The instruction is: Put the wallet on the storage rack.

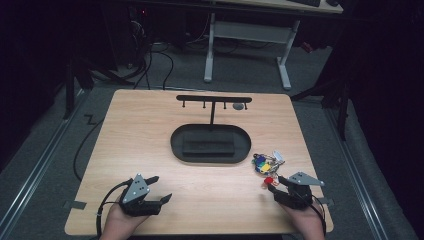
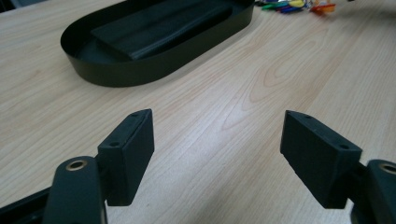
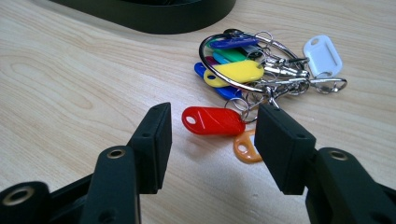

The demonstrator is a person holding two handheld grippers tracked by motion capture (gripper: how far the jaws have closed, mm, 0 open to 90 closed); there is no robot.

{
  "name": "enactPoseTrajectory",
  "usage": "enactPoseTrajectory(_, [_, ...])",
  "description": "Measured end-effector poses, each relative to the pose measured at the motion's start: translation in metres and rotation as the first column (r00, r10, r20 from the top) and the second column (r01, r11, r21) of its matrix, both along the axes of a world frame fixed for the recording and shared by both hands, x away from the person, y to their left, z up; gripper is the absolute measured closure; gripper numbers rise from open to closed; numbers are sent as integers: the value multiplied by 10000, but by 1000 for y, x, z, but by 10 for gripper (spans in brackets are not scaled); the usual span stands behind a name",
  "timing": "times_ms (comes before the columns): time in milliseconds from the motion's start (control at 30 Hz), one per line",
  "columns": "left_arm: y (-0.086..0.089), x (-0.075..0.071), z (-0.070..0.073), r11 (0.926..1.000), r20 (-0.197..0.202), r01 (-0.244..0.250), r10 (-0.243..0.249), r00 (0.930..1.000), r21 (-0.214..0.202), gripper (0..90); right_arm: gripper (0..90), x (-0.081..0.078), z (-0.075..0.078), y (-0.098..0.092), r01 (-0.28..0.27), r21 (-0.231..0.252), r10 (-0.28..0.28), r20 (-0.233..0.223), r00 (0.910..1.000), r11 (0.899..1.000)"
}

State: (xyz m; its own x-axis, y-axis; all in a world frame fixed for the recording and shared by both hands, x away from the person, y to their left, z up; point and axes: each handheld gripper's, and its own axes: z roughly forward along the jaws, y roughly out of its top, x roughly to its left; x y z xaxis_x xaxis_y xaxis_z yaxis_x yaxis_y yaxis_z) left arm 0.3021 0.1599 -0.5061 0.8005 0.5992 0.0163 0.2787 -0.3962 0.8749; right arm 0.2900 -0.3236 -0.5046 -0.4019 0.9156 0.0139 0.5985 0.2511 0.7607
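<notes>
**Key bunch lying flat by the tray**

So it's a key bunch (image 3: 261, 70) on a big metal ring, lying flat on the wooden counter (image 3: 70, 93). Tags in red (image 3: 212, 120), orange (image 3: 245, 147), yellow (image 3: 236, 72), green, blue, purple and white (image 3: 322, 53), plus silver clips. It sits just beside the right end of the black oval tray (image 1: 210, 144).

Dim surroundings; table evenly lit, sharp, soft shadows.

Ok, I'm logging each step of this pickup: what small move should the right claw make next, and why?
Probably ease the right claw forward and close it on the red plastic key tag. Its jaws stand open with nothing pressed between them, and the tag lies flat on the wooden table just ahead of the gap, still joined to the bunch of coloured tags on the metal ring.
</notes>
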Motion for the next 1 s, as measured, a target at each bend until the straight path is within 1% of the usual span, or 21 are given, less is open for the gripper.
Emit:
enactPoseTrajectory(33, [0, 0, 0, 10000, 177, -84, 83, 9998, 43, 265, 441, 4, 4, 3, -115, -188, 112, -146, 9998, 9998])
enactPoseTrajectory(67, [0, 0, 0, 10000, 177, -84, 83, 9998, 43, 264, 441, 4, 4, 3, -115, -188, 112, -146, 9998, 9998])
enactPoseTrajectory(100, [-1, 0, 0, 9999, 218, -110, 107, 9997, 101, 257, 415, 7, 9, 6, -276, -338, 264, -373, 9990, 9990])
enactPoseTrajectory(133, [-1, 0, 1, 9999, 236, -94, 91, 9997, 119, 257, 415, 7, 9, 6, -276, -338, 264, -373, 9990, 9990])
enactPoseTrajectory(167, [-1, 0, 0, 9999, 218, -24, 21, 9998, 143, 252, 406, 11, 14, 9, -471, -550, 435, -637, 9970, 9974])
enactPoseTrajectory(200, [-1, 0, 0, 9999, 218, -24, 21, 9998, 143, 251, 406, 11, 14, 9, -471, -550, 435, -637, 9970, 9974])
enactPoseTrajectory(267, [-2, -2, 0, 9994, 302, -3, -7, 9995, 350, 248, 401, 16, 24, 13, -725, -878, 646, -899, 9939, 9935])
enactPoseTrajectory(300, [-3, -2, 0, 9993, 302, 4, -15, 9995, 368, 247, 401, 18, 27, 14, -843, -1010, 747, -954, 9926, 9913])
enactPoseTrajectory(333, [-3, -2, 0, 9993, 302, 4, -15, 9995, 368, 247, 401, 18, 27, 14, -843, -1010, 747, -954, 9926, 9913])
enactPoseTrajectory(367, [-3, -3, -1, 9994, 347, 0, -12, 9994, 339, 247, 400, 22, 33, 16, -970, -1188, 835, -1138, 9900, 9882])
enactPoseTrajectory(400, [-3, -3, -1, 9994, 347, 0, -12, 9994, 339, 246, 400, 22, 33, 16, -970, -1188, 835, -1138, 9900, 9882])
enactPoseTrajectory(433, [-3, -3, -1, 9993, 354, 24, -37, 9994, 366, 247, 401, 26, 36, 17, -1181, -1503, 989, -1296, 9866, 9816])
enactPoseTrajectory(467, [-4, -3, -1, 9993, 349, 45, -58, 9994, 376, 246, 400, 28, 37, 17, -1262, -1567, 1051, -1365, 9850, 9795])
enactPoseTrajectory(500, [-5, -3, -2, 9989, 346, 108, -124, 9993, 458, 246, 401, 30, 39, 18, -1294, -1635, 1049, -1506, 9830, 9780])
enactPoseTrajectory(533, [-5, -3, -2, 9989, 346, 108, -124, 9993, 458, 246, 401, 31, 39, 18, -1356, -1736, 1091, -1543, 9820, 9754])
enactPoseTrajectory(567, [-6, -4, -3, 9979, 342, 163, -185, 9992, 628, 245, 401, 33, 40, 19, -1394, -1825, 1101, -1620, 9806, 9733])
enactPoseTrajectory(600, [-6, -4, -3, 9979, 342, 163, -185, 9992, 628, 245, 401, 33, 40, 19, -1394, -1825, 1101, -1620, 9806, 9733])
enactPoseTrajectory(633, [-8, -4, -5, 9970, 327, 249, -274, 9991, 732, 245, 403, 37, 43, 19, -1467, -1983, 1122, -1751, 9781, 9691])
enactPoseTrajectory(733, [-10, -4, -6, 9967, 335, 335, -360, 9988, 742, 245, 406, 40, 45, 19, -1540, -2124, 1146, -1867, 9757, 9650])
enactPoseTrajectory(867, [-11, -3, -8, 9962, 291, 476, -498, 9983, 724, 245, 420, 46, 49, 16, -1683, -2295, 1167, -2224, 9680, 9587])
enactPoseTrajectory(1000, [-9, -3, -8, 9957, 294, 509, -533, 9981, 768, 245, 425, 50, 50, 15, -1695, -2404, 1093, -2446, 9634, 9557])
